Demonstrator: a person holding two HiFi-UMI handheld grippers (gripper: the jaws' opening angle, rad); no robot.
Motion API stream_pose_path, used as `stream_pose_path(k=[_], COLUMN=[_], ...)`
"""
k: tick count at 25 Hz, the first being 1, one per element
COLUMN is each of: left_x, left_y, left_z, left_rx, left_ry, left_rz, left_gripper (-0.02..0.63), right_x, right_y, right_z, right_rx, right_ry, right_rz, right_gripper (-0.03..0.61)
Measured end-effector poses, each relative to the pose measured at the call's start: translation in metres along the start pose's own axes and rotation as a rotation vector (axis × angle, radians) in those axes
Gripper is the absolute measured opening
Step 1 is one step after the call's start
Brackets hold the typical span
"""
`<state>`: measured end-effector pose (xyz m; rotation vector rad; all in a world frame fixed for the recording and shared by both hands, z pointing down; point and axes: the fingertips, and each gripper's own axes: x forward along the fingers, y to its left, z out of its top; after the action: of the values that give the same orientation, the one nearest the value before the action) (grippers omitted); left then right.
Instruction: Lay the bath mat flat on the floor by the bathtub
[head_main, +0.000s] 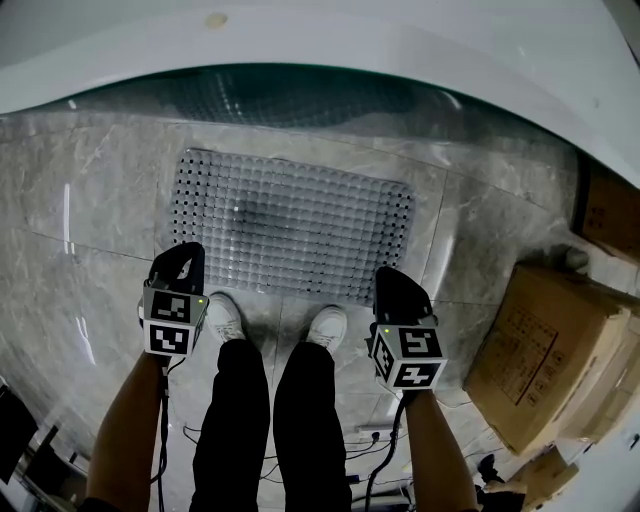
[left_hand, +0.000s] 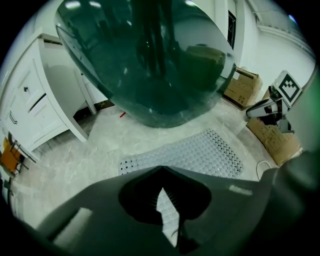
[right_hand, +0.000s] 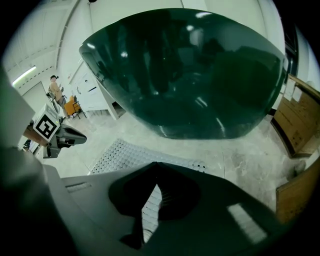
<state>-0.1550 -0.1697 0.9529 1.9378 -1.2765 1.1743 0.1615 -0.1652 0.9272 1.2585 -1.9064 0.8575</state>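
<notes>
now the bath mat (head_main: 290, 225) lies spread flat on the floor (head_main: 80, 200), its far long edge just beside the bathtub (head_main: 420, 60), so the job looks done. left tongs (head_main: 178, 258) and right tongs (head_main: 398, 285) hover over its near corners, both pressed together on nothing, handy for a corner tweak.

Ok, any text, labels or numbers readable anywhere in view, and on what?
Nothing legible.
Box: dark print on its side, too blurred to read.
Left cube, right cube: square marker patterns only, no words.
</notes>
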Motion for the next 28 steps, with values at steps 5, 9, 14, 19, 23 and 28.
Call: stream_pose_path(k=[5,9,14,19,23,28], left_x=[-0.004,-0.01,-0.025,-0.047,-0.069,-0.096], left_y=[-0.003,-0.004,-0.008,-0.015,-0.021,-0.019], left_z=[0.004,0.007,0.022,0.048,0.073,0.103], left_rx=[-0.018,-0.028,-0.097,-0.143,-0.133,-0.145], left_ry=[-0.009,-0.015,-0.039,-0.094,-0.134,-0.191], left_rz=[-0.008,-0.007,-0.016,-0.013,-0.025,-0.006], left_gripper=[0.0,0.0,0.0,0.0,0.0,0.0], right_x=[-0.003,-0.009,-0.022,-0.041,-0.058,-0.083], right_y=[0.007,0.01,0.011,0.017,0.025,0.031], right_z=[0.008,0.013,0.026,0.049,0.073,0.1], right_rx=[-0.021,-0.025,-0.02,-0.017,0.004,0.021], right_ry=[-0.014,-0.027,-0.046,-0.083,-0.131,-0.177], right_rz=[0.005,-0.001,-0.004,-0.004,-0.006,0.0], right_gripper=[0.028,0.027,0.027,0.027,0.026,0.026])
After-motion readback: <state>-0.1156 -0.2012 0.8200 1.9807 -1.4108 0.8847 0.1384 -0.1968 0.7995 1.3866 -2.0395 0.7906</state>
